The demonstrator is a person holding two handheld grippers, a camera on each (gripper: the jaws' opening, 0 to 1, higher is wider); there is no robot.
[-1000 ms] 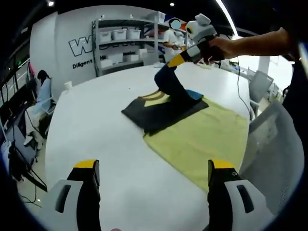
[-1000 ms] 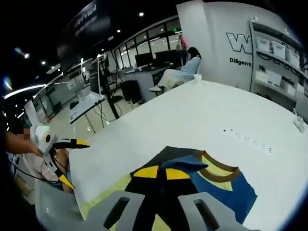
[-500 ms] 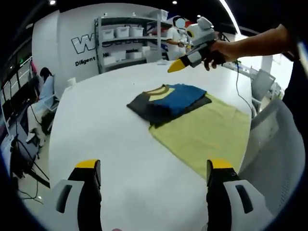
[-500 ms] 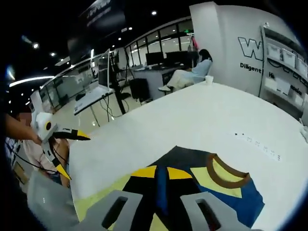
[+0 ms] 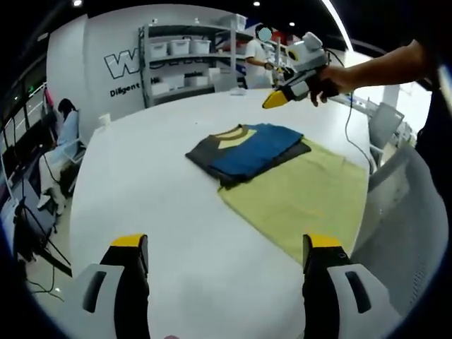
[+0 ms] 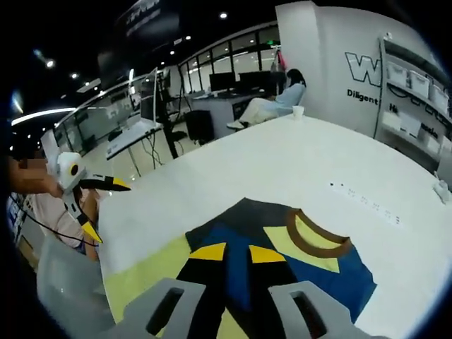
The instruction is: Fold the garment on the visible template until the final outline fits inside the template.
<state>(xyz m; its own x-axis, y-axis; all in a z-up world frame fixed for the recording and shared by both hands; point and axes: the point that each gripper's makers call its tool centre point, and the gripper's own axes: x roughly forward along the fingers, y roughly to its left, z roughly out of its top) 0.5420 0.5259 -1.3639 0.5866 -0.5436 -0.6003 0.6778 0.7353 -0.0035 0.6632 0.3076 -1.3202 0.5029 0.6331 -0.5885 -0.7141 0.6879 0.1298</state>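
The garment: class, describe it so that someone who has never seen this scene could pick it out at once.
Start at the big white table and find the yellow-green template lying flat on it. At the template's far corner sits the folded garment, partly overhanging onto the bare table. It is dark grey and blue, with a yellow panel and a brown collar.

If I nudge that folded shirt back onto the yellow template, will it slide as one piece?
Probably not. The folded shirt is soft layered cloth, so a push would likely bunch its edge. It looks light, and the white table looks smooth, so it may slip, perhaps dragging the yellow template.
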